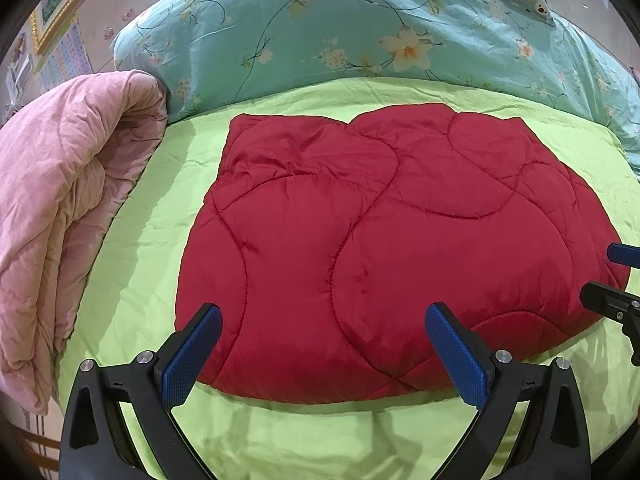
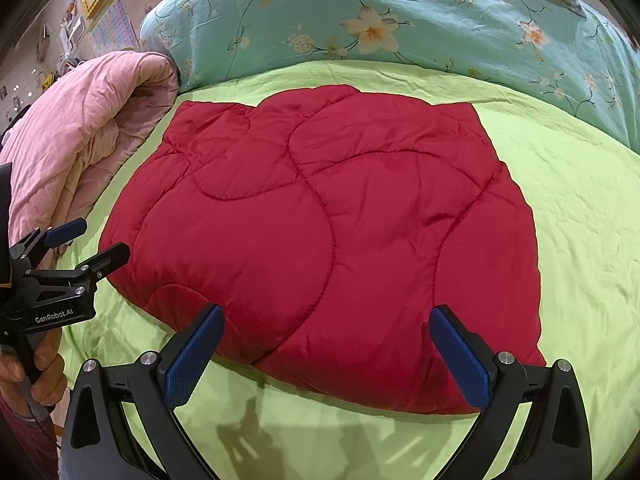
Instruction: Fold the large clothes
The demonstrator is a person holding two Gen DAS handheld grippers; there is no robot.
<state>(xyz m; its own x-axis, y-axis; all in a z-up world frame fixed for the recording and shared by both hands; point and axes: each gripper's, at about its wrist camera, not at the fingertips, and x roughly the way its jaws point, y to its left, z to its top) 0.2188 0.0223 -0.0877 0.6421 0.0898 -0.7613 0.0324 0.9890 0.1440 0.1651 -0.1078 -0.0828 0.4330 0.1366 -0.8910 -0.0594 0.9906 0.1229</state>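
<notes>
Green sheet (image 1: 132, 240) covered the bed, with a teal floral quilt (image 1: 320, 28) bunched along the far edge and a pink quilt (image 1: 60, 208) folded at the left edge. Mid-bed, nearer the front edge, lay the red quilt (image 2: 320, 232), a padded, stitched piece already folded into a rough square and lying flat.

Both tools hovered over its near edge and touched nothing. The left gripper (image 1: 323, 344) had its jaws spread wide and empty, above the quilt's near-left part. The right gripper (image 2: 326, 344) was equally wide and empty, above the near-right part.

The quilt looked soft, puffy and light for its bulk, with a smooth shell that would probably slip under the pads. Being several layers thick, it would likely spring back and slide apart if pinched shallowly. The best hold seemed to be the two near corners, biting through all layers, one gripper per corner, before carrying them toward the far edge.
</notes>
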